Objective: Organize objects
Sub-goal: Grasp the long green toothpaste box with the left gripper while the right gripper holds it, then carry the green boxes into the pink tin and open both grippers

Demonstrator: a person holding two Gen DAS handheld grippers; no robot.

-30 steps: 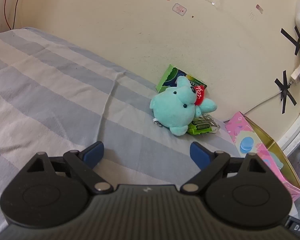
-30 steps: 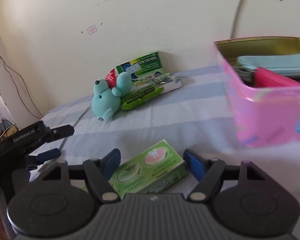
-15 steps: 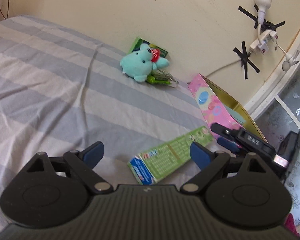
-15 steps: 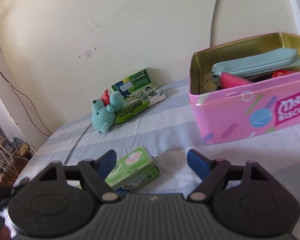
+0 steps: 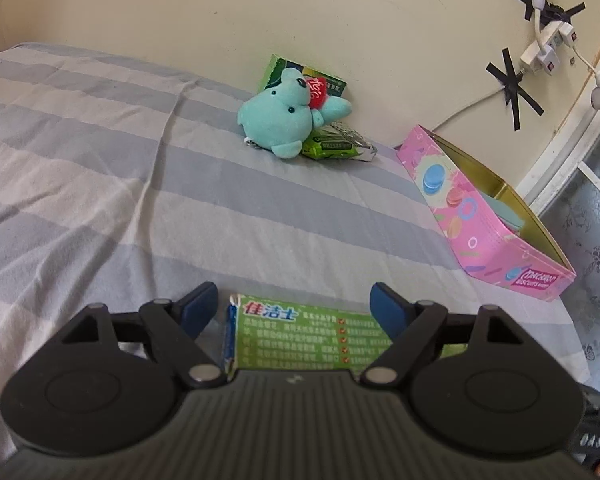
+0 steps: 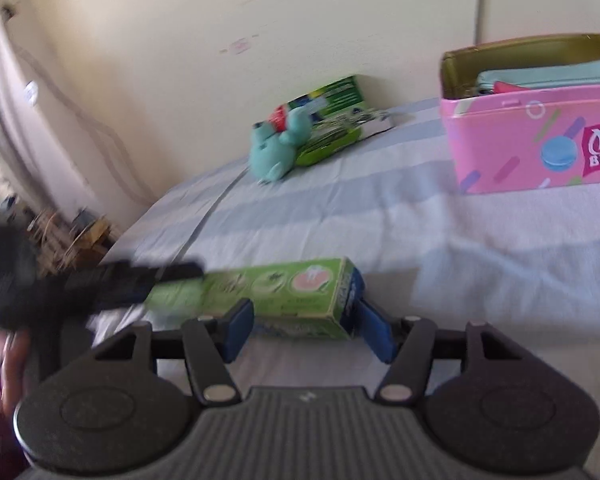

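Green cardboard, long and narrow: the toothpaste box (image 6: pixel 284 296) lies flat on the grey-and-white striped bedsheet (image 5: pixel 140 200), and I have both grippers at it. My left gripper (image 5: pixel 292 308) straddles one end; its blue pads (image 5: pixel 198 306) are closing with the box between them, a gap on either side, so they do not yet press it. My right gripper (image 6: pixel 306 328) is at the other end, its jaws closing too. The box's blue end panel sits between the blue pads (image 6: pixel 238 328) and close to the right-hand one, but this view is blurred and I cannot tell whether either pad touches. Further back against the cream wall (image 5: pixel 220 20), a turquoise plush bear (image 5: pixel 280 122) lies on a green foil packet (image 5: pixel 336 146), in front of a green carton (image 5: pixel 324 82) leaning on the wall. To the right, well apart from the toothpaste box, stands an open pink biscuit tin (image 6: pixel 532 144) holding a pale teal pouch (image 6: pixel 548 78).
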